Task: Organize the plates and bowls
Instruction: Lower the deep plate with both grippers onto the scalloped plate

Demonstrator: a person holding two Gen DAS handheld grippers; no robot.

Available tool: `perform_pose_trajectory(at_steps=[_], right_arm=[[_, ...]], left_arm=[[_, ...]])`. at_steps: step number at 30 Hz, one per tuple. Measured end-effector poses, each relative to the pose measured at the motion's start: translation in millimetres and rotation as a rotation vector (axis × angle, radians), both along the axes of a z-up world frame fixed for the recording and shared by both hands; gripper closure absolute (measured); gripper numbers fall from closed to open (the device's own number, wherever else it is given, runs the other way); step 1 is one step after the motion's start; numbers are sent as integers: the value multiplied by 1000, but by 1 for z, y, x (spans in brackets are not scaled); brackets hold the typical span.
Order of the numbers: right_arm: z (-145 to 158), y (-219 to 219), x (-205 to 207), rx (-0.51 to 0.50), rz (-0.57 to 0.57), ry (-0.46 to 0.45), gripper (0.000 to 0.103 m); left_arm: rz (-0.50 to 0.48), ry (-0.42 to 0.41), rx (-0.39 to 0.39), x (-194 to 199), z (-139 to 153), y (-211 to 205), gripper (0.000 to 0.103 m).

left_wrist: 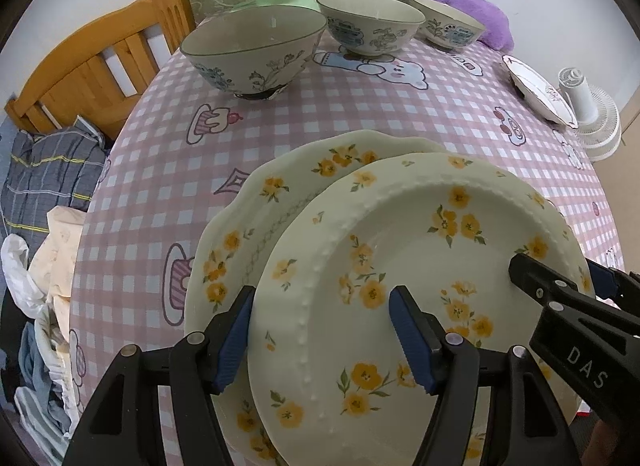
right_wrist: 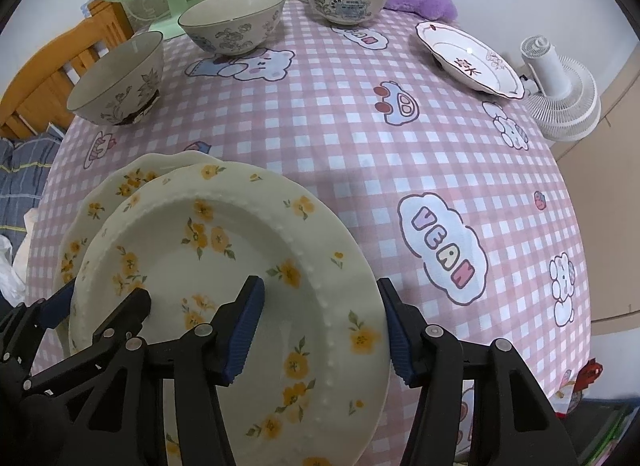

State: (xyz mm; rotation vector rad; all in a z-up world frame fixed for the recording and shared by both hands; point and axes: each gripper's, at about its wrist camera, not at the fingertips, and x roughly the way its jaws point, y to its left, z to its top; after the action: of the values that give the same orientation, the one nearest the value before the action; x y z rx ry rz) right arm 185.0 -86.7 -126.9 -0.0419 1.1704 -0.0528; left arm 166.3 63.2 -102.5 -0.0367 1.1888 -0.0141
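a cream yellow-flowered beaded-rim plate lies on a cream scalloped floral plate, offset to its right, at the near edge of the pink checked tablecloth. behind them stand three blue-patterned ceramic bowls in a row. a white red-lettered plate sits far right, well apart

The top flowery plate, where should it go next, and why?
Probably lower it and slide it left, centred on the scalloped plate beneath. The beaded plate sits offset to the right over it, with the left gripper and right gripper each straddling a rim. Whether the pads pinch is unclear.
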Motion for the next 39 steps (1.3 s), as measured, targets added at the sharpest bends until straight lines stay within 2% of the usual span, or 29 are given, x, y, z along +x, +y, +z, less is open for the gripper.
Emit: perform_pose_trajectory(at_steps=[3, 10, 11, 12, 13, 21, 29, 39], right_arm=[[0, 1, 0, -6, 6, -1, 43], [8, 1, -6, -37, 8, -15, 43], [11, 1, -8, -45, 14, -18, 50], [14, 2, -10, -74, 23, -15, 64], [15, 2, -11, -78, 35, -13, 68], [12, 8, -11, -75, 46, 6, 69], [5, 22, -7, -67, 63, 23, 68], [4, 26, -5, -66, 28, 31, 67]], left_arm=[[-11, -11, 54, 0, 1, -6, 33], [-18, -1, 79, 0, 3, -3, 32], [-18, -9, 81, -1, 6, -1, 32], [-16, -14, 81, -3, 9, 0, 31], [-15, -26, 81, -4, 13, 3, 31], [-56, -31, 85, -10, 19, 7, 31], [-51, -15, 77, -11, 16, 17, 30], [-74, -15, 81, -11, 15, 18, 27]])
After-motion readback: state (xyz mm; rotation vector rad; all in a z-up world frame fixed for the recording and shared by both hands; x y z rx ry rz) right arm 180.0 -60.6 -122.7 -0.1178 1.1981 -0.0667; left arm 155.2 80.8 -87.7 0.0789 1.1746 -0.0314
